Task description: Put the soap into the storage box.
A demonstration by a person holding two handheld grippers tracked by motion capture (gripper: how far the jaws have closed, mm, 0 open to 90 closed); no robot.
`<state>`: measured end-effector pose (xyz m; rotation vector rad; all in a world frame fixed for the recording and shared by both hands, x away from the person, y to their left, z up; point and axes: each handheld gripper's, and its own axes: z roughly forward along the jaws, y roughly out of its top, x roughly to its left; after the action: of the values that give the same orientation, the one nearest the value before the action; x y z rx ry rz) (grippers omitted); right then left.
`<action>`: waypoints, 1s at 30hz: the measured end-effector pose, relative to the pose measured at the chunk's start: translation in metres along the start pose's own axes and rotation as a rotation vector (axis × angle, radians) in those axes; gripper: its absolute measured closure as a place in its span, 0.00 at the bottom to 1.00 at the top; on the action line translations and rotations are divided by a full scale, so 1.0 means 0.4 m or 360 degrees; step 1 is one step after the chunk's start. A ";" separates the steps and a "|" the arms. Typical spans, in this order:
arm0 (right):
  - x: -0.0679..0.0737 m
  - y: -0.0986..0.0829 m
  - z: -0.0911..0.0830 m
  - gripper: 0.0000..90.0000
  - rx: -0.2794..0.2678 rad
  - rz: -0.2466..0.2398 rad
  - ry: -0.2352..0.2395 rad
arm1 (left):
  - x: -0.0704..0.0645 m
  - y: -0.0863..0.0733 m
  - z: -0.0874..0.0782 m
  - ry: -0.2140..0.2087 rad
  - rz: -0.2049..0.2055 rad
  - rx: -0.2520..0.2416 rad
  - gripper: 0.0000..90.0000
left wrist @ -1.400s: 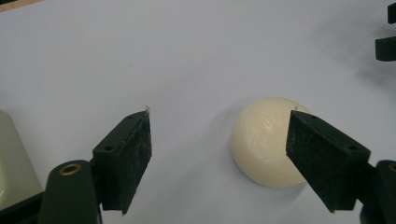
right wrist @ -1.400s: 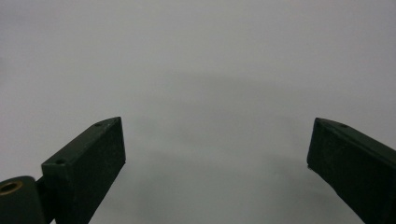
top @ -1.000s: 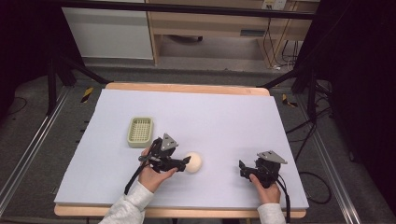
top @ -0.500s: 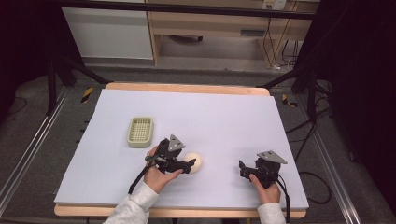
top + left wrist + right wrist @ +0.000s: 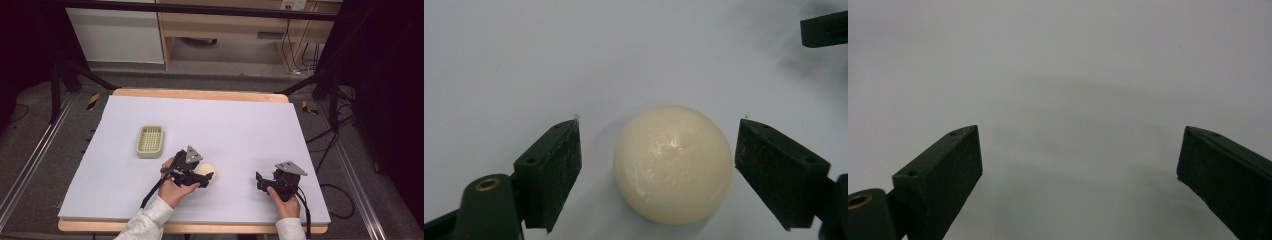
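Note:
A cream-coloured ball (image 5: 672,163) rests on the pale lilac table sheet (image 5: 235,125), between the two black jaws of my left gripper (image 5: 659,150), which is open with a gap on each side of the ball. In the high view the ball (image 5: 207,171) lies at the tip of the left gripper (image 5: 204,178), near the table's front centre. My right gripper (image 5: 259,181) sits low at the front right, open, with bare sheet between its jaws (image 5: 1078,160). Its jaw tip (image 5: 824,30) appears at the top right of the left gripper view.
A small pale green basket (image 5: 150,141) with a grid bottom stands on the sheet left of centre, behind the left gripper. The wooden table edge (image 5: 200,94) runs along the back. Black stand legs and cables lie on the floor around the table.
My left gripper has moved slightly right and forward around the ball, which now sits deeper between its jaws. The right gripper has stayed in place.

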<state>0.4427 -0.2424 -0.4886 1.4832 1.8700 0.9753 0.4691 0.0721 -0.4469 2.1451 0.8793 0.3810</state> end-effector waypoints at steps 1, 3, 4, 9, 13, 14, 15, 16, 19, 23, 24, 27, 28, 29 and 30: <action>0.000 0.000 0.000 0.05 -0.0001 -0.0001 0.0000 | -0.001 0.000 0.002 -0.0001 0.0002 0.0001 0.21; 0.000 0.000 0.000 0.05 -0.0001 -0.0001 0.0000 | -0.002 0.000 0.004 -0.0004 0.0001 0.0005 0.20; 0.000 0.000 0.000 0.05 0.0000 0.0001 0.0000 | -0.003 0.000 0.005 -0.0002 0.0002 0.0006 0.20; 0.000 0.000 0.000 0.05 0.0000 0.0000 0.0000 | -0.007 0.000 0.011 -0.0005 0.0006 0.0017 0.20; 0.000 0.000 0.000 0.05 0.0001 -0.0002 0.0001 | -0.009 -0.001 0.015 -0.0007 0.0013 0.0030 0.20; 0.000 0.000 0.000 0.05 0.0002 -0.0002 0.0001 | -0.009 -0.001 0.016 -0.0010 0.0016 0.0038 0.20; 0.000 0.000 0.000 0.05 0.0002 -0.0002 0.0001 | -0.010 -0.001 0.018 -0.0009 0.0016 0.0038 0.20; 0.000 0.000 0.000 0.05 0.0002 -0.0002 0.0001 | -0.010 -0.001 0.018 -0.0009 0.0016 0.0038 0.20; 0.000 0.000 0.000 0.05 0.0001 -0.0003 0.0003 | -0.013 -0.002 0.023 -0.0006 0.0024 0.0050 0.20; 0.000 0.000 0.000 0.05 0.0002 -0.0003 0.0003 | -0.015 -0.006 0.028 -0.0005 0.0026 0.0065 0.20; 0.000 0.000 0.000 0.05 0.0002 -0.0003 0.0003 | -0.015 -0.006 0.028 -0.0005 0.0026 0.0065 0.20; 0.001 0.000 0.000 0.05 0.0002 0.0001 0.0000 | -0.016 -0.010 0.035 -0.0003 0.0026 0.0077 0.20; 0.001 0.000 0.000 0.05 0.0002 0.0001 0.0000 | -0.016 -0.010 0.035 -0.0003 0.0026 0.0077 0.20; 0.001 0.000 0.000 0.05 0.0002 -0.0001 0.0001 | -0.016 -0.011 0.037 0.0000 0.0031 0.0081 0.20; 0.000 0.000 0.000 0.05 0.0005 -0.0005 0.0001 | -0.017 -0.011 0.037 0.0003 0.0032 0.0082 0.20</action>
<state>0.4428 -0.2423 -0.4886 1.4816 1.8747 0.9720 0.4699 0.0614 -0.4601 2.2024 0.8776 0.3741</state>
